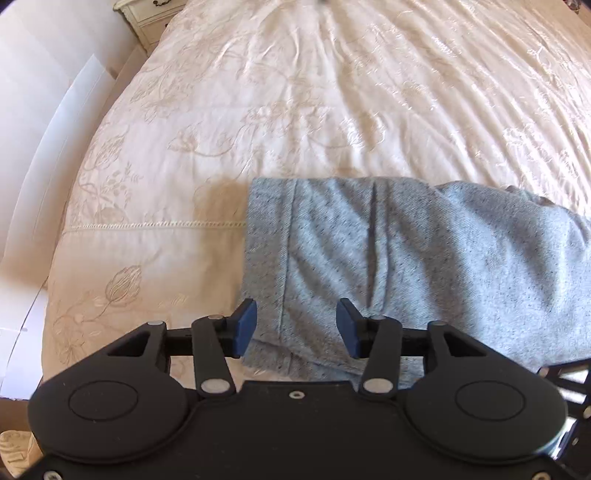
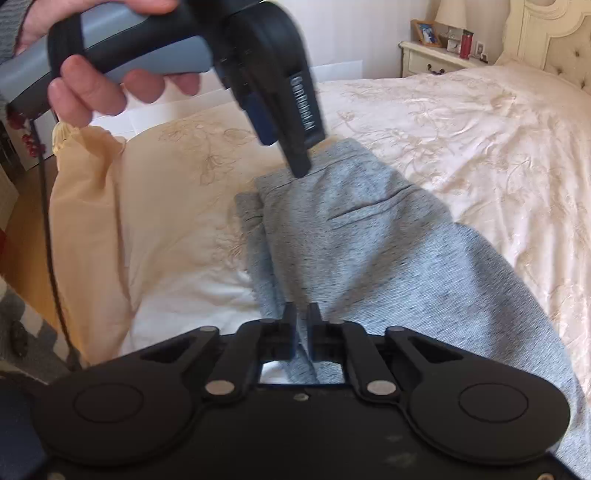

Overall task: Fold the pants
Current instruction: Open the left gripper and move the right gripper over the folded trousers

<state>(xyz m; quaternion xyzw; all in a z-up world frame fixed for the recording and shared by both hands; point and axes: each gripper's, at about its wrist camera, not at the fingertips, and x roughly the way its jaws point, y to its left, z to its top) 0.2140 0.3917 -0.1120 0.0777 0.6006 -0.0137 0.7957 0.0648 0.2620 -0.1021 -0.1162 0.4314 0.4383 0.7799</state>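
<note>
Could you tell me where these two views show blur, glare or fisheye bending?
Left wrist view: sunlit sheen on the bedspread, curved wall edges at left, pants sharp. Right wrist view: left gripper and hand motion-blurred, pants fairly sharp.

You had a cream bedspread [image 1: 332, 110] with stitched floral embroidery across the whole bed, creased toward its far end. A peach-coloured pillow [image 2: 88, 206] lay at the bed's left edge in the right wrist view. Past the far corner stood a cream nightstand [image 2: 432, 61] with a dark drawer pull. On it you had a framed photo [image 2: 426, 32], a red bottle [image 2: 466, 44] and a lamp base [image 2: 451, 14]. A tufted cream headboard [image 2: 554, 40] rose at the far right. A black cable [image 2: 50, 236] hung down at the left.
</note>
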